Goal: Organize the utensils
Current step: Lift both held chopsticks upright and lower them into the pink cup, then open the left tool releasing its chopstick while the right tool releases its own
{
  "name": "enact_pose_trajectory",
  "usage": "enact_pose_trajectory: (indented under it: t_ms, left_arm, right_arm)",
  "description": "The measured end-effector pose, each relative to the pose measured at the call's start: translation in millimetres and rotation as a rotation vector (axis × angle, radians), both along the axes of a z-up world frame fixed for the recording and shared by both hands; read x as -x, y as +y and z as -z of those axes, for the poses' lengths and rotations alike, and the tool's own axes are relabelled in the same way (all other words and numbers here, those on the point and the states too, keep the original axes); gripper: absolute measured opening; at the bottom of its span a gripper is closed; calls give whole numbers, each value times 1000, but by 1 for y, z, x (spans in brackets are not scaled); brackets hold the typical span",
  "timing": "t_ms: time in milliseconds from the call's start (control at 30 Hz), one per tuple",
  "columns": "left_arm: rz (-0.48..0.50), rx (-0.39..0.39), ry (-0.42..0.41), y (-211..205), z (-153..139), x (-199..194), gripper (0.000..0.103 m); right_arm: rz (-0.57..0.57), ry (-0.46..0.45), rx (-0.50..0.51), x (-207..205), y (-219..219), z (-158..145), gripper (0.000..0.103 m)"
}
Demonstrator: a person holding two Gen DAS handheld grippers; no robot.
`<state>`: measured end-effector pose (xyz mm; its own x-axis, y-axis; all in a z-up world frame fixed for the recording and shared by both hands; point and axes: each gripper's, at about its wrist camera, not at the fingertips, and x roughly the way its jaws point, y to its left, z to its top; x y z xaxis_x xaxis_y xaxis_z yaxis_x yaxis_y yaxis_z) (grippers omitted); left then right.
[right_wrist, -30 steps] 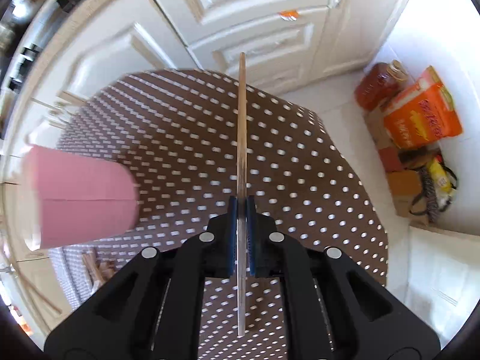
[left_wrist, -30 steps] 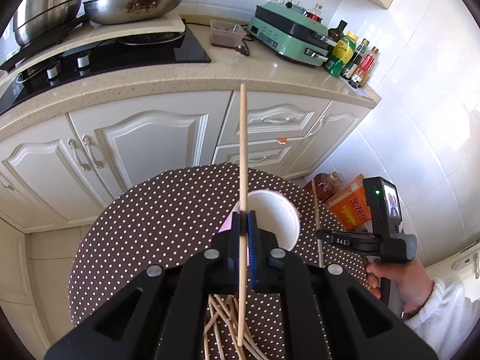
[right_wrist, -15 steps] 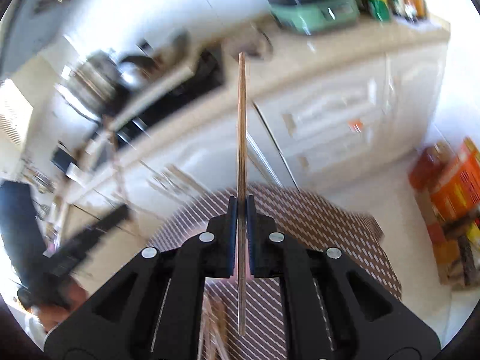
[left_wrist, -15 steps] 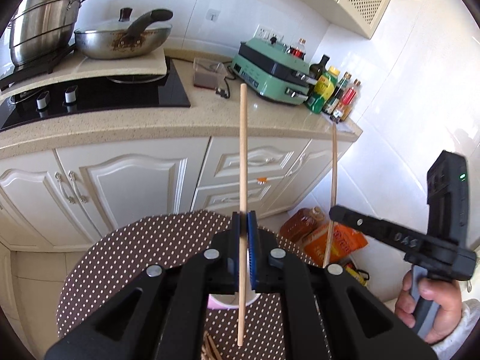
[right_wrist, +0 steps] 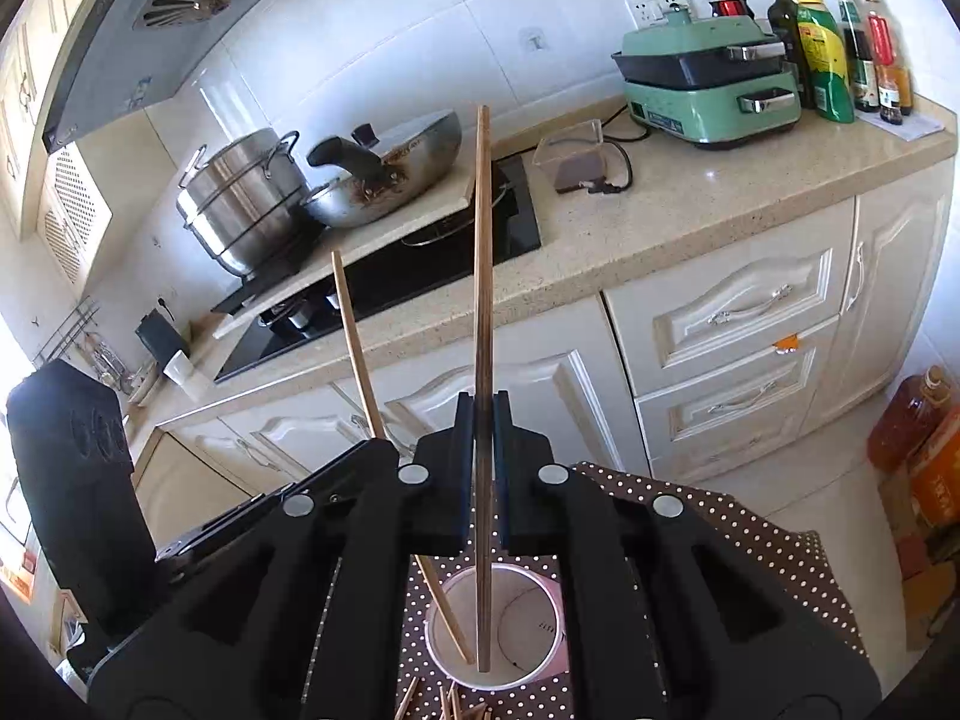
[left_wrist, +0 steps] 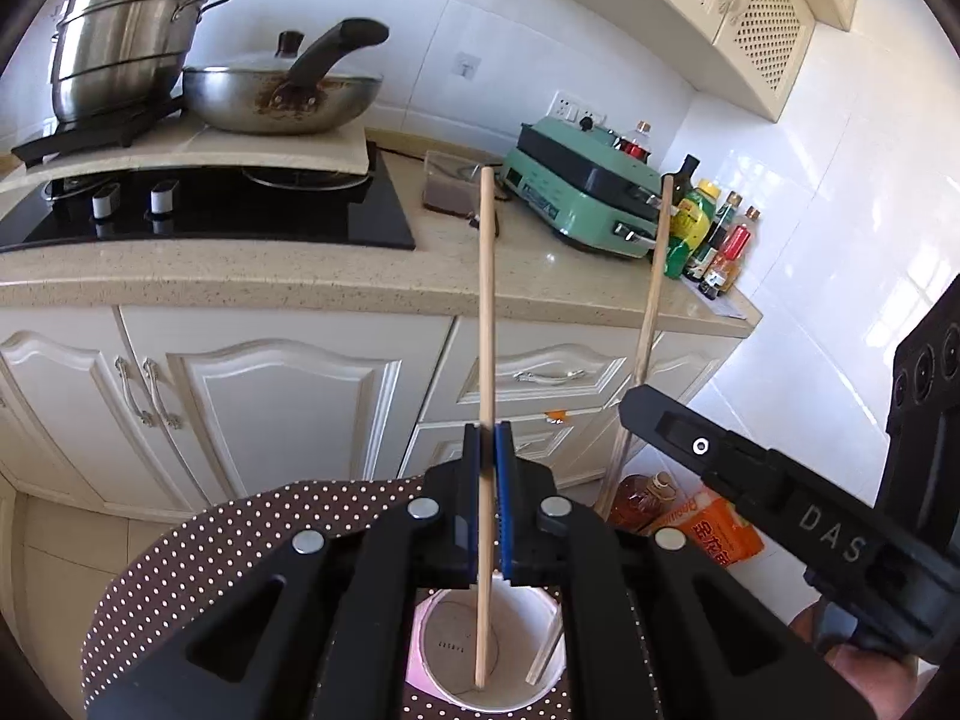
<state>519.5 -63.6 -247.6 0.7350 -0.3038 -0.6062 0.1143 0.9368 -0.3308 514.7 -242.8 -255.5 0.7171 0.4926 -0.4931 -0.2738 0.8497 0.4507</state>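
Two pale wooden chopsticks, near upright, lower tips inside the pink-walled white paper cup (left_wrist: 492,648) at bottom centre; left gripper (left_wrist: 487,480) pinching one (left_wrist: 486,312), right gripper (right_wrist: 481,456) pinching the other (right_wrist: 483,276), both directly above the cup.

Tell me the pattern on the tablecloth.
The tablecloth is dark brown with small white polka dots, clearest in the right wrist view.

Two pale, matt wooden chopsticks (left_wrist: 486,324) stand in a pink paper cup (left_wrist: 492,660) with a smooth white inside. Brown, white-dotted cloth (left_wrist: 198,564) looks soft; the steel stockpot (left_wrist: 126,42) shines; the black plastic grippers (left_wrist: 487,456) are matt.
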Motion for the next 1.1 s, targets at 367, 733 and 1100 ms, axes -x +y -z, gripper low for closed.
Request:
enact_pose_trajectory:
  t_ms: [367,733,1100]
  left_arm:
    - [29,-16,84,3,27,26,5]
    - [69,-33,177,4,37,47,21]
    - [78,-42,222,29,32,88,32]
  right_arm:
    - [-69,-5,103,24,9,18,7]
    - [-97,67,138,54,11,31,7]
    - [-71,150,158,76,8,34,12]
